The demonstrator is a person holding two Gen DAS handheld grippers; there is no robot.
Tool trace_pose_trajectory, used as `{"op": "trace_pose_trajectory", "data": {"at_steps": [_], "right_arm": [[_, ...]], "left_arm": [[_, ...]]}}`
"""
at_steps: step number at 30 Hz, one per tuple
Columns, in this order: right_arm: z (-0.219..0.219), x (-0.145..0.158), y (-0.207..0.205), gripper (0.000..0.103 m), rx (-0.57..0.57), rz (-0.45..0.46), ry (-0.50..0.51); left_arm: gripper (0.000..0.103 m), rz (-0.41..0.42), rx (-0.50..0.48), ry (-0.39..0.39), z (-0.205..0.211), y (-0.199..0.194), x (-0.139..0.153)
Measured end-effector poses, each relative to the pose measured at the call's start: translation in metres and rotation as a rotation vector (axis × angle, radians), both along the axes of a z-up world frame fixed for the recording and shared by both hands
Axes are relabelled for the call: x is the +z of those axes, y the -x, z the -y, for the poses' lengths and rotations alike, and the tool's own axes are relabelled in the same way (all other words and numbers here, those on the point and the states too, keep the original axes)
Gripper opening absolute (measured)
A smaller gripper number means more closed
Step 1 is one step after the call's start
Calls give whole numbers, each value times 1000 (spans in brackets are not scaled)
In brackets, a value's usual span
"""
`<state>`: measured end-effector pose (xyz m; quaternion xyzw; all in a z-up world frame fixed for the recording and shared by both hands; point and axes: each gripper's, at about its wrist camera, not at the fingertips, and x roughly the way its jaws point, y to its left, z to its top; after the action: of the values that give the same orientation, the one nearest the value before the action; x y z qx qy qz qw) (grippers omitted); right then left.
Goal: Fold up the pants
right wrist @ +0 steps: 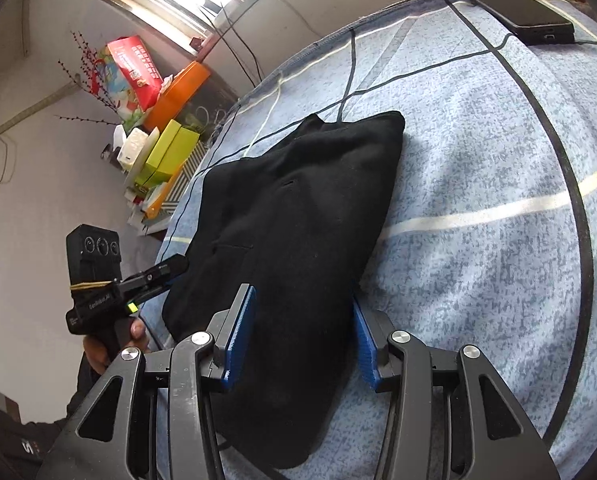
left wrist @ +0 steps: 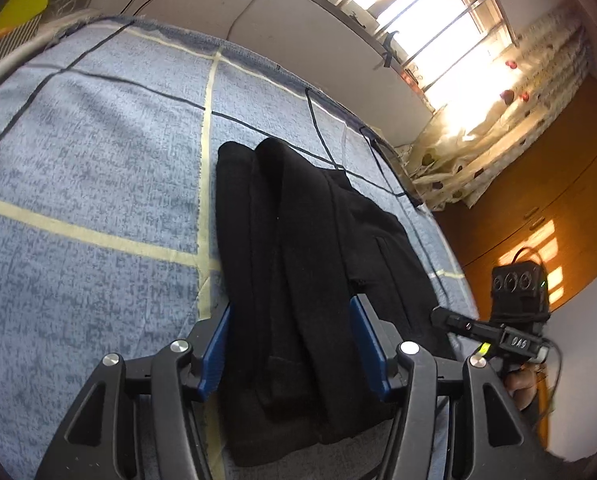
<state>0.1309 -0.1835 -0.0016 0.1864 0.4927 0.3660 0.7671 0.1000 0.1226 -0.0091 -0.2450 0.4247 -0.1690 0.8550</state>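
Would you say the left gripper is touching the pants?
Cannot tell: the left wrist view shows the open left gripper straddling the pants, without plain contact or gap.

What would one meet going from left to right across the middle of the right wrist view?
Stacked boxes by the wall → the other gripper, held in a hand → black pants → blue bedsheet with its pale stripe.

Both wrist views look down from close above the black pants [left wrist: 298, 280] on the bed [left wrist: 90, 160], seemingly from opposite ends, each catching the other hand-held gripper.
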Motion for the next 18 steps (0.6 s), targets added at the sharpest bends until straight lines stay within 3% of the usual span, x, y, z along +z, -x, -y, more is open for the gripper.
{"op": "trace_pose_trajectory", "data": {"at_steps": [5, 7, 13, 18], "right_arm": [[-13, 2, -9, 48, -8, 20, 24], [-16, 4, -4, 42, -14, 38, 57], [-16, 4, -1, 24, -36, 58, 100], [-19, 20, 4, 18, -40, 106, 120]], "left_arm": [[61, -4, 7, -81, 13, -15, 4], [61, 0, 10, -116, 17, -15, 5], [39, 13, 9, -204, 26, -5, 12], [25, 80, 3, -290, 41, 3, 36]]}}
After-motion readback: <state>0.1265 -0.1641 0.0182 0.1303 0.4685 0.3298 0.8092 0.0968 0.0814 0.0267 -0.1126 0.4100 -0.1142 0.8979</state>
